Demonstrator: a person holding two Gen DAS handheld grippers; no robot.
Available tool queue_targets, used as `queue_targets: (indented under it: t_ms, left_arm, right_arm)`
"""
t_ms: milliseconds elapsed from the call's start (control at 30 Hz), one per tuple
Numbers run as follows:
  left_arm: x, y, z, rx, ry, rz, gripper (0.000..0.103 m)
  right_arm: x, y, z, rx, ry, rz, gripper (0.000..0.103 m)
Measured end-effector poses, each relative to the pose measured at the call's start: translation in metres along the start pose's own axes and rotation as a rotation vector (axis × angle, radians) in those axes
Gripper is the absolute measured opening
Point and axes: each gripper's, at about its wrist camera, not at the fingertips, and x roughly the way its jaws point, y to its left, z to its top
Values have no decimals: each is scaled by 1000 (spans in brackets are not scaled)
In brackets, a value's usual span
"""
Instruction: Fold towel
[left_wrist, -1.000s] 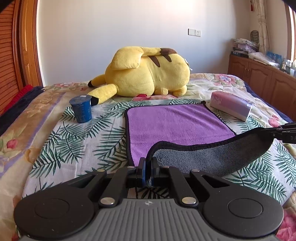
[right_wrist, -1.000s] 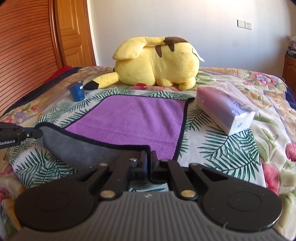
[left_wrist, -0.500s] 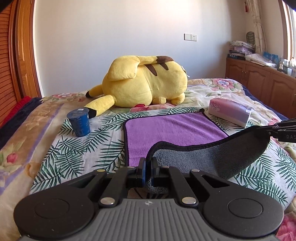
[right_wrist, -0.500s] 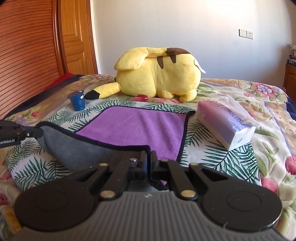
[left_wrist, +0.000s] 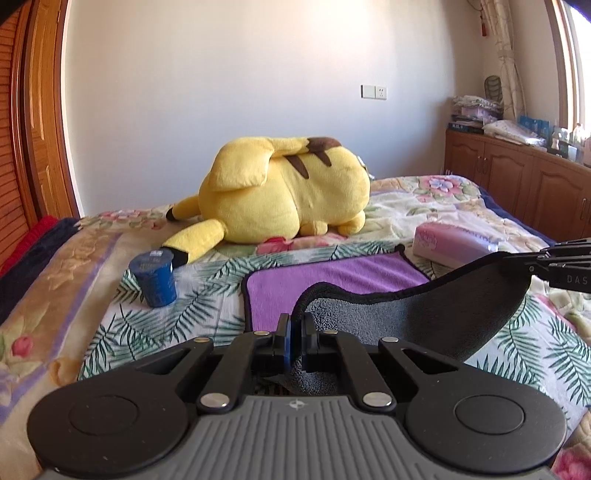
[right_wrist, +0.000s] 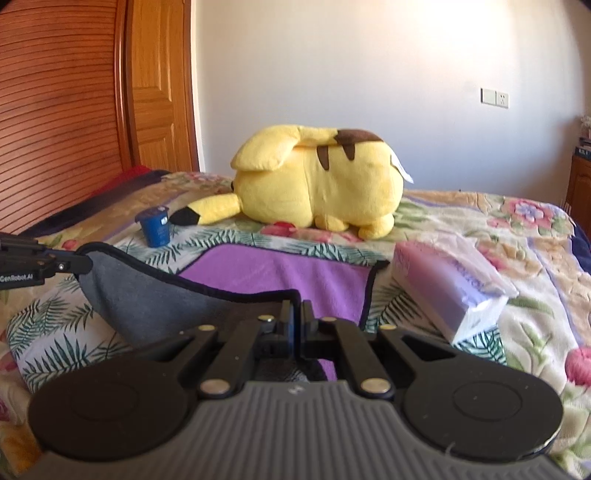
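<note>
Purple microfibre towel with grey underside and black trim (left_wrist: 332, 280), near edge raised off floral quilted bed (left_wrist: 92, 332).

Near corners clamped: left tool (left_wrist: 294, 345) closed on one, right tool (right_wrist: 297, 334) closed on the other; grey underside sagging between. Far half flat on bed. Beyond: yellow plush toy (right_wrist: 317, 184); blue cup (left_wrist: 157, 278) left; lilac tissue pack (right_wrist: 450, 288) right.

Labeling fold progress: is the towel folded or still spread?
Partly folded. The towel's near edge is lifted, grey underside showing, pinched by left tongs and right tongs; its far purple half lies flat on the bed.
</note>
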Motion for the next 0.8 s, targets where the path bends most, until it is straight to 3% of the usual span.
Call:
queue_targets:
  t_ms: [800]
  left_arm:
    - [22,7,39,20,-44,-16,0]
  right_arm:
    - [13,0,27,-79,-53,-20,4]
